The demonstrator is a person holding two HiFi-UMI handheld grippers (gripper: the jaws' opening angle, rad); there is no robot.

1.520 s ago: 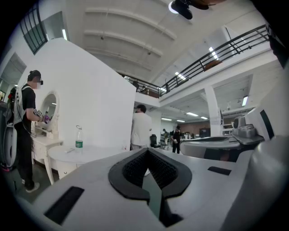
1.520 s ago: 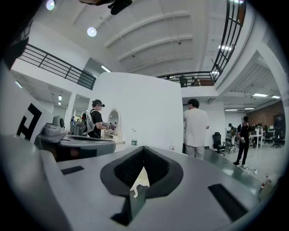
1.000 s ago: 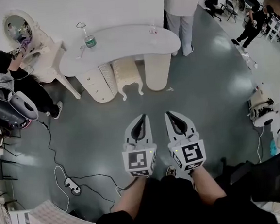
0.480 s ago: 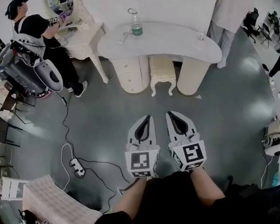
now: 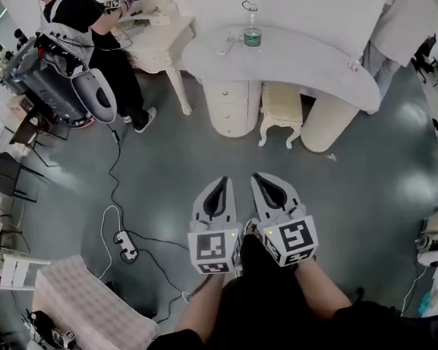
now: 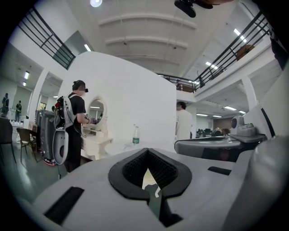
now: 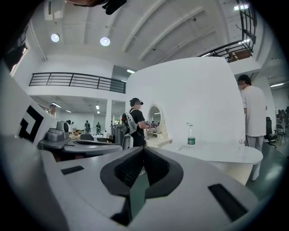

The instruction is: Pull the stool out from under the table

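A cream stool (image 5: 280,110) with carved legs stands tucked under the curved white table (image 5: 308,57), between its two round pedestals. A water bottle (image 5: 251,32) stands on the tabletop. My left gripper (image 5: 222,181) and right gripper (image 5: 254,177) are held side by side over the grey floor, well short of the stool, both shut with nothing in them. In the left gripper view the left gripper (image 6: 147,153) points toward the table (image 6: 122,147) and bottle (image 6: 135,135). The right gripper (image 7: 143,151) faces the table (image 7: 221,153) too; the stool is hidden there.
A person with a backpack rig (image 5: 78,45) stands at a white dressing table (image 5: 157,35) at the upper left. Another person in white (image 5: 411,16) stands behind the table's right end. A power strip (image 5: 125,247) and cables lie on the floor at left, by a patterned mat (image 5: 87,319).
The whole view has swung: table and stool now sit further right in the head view, the person at the dressing table further in. Both grippers stay shut, side by side.
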